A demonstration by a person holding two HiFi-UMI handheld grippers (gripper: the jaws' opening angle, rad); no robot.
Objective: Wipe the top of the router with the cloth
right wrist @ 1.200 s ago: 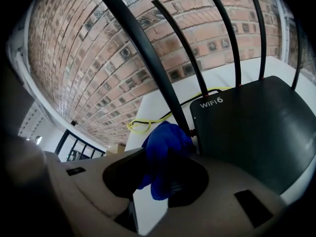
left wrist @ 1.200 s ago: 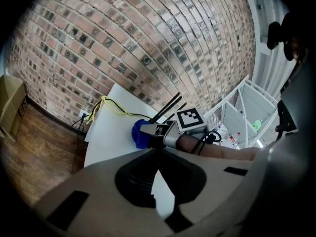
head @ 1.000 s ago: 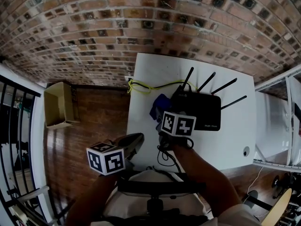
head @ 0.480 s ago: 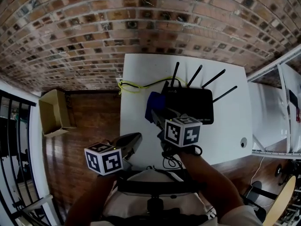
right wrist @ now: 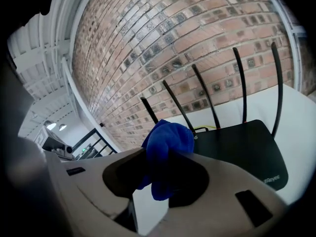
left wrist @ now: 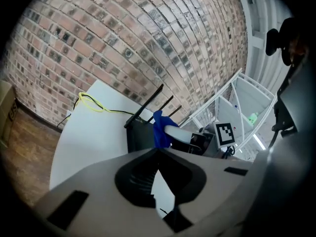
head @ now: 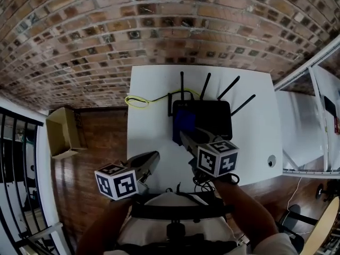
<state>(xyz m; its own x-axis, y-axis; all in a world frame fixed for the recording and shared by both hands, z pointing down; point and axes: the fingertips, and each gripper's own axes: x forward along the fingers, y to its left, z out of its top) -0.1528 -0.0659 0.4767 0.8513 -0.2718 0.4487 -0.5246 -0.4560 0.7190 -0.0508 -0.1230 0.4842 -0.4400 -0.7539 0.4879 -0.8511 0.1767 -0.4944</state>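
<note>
The black router [head: 207, 117] with several upright antennas lies at the back of the white table [head: 149, 132]. My right gripper [head: 186, 135] is shut on a bunched blue cloth [head: 184, 123], held over the router's left front part; whether it touches the router I cannot tell. In the right gripper view the cloth [right wrist: 168, 132] fills the jaws of the right gripper [right wrist: 167, 152], with the router [right wrist: 242, 147] just beyond. My left gripper [head: 154, 157] hangs shut and empty off the table's front left edge. The left gripper [left wrist: 158, 151] looks at the router [left wrist: 140, 135] and cloth [left wrist: 159, 126].
A yellow cable [head: 138, 101] loops at the table's back left. A brick wall [head: 159, 31] rises behind the table. A cardboard box [head: 64, 133] sits on the wooden floor at left, beside a black railing [head: 16, 158]. White shelving [head: 313, 126] stands to the right.
My right gripper has lifted the blue cloth from the table beside the router and now holds it over the router's left part. The left gripper has shifted slightly.
</note>
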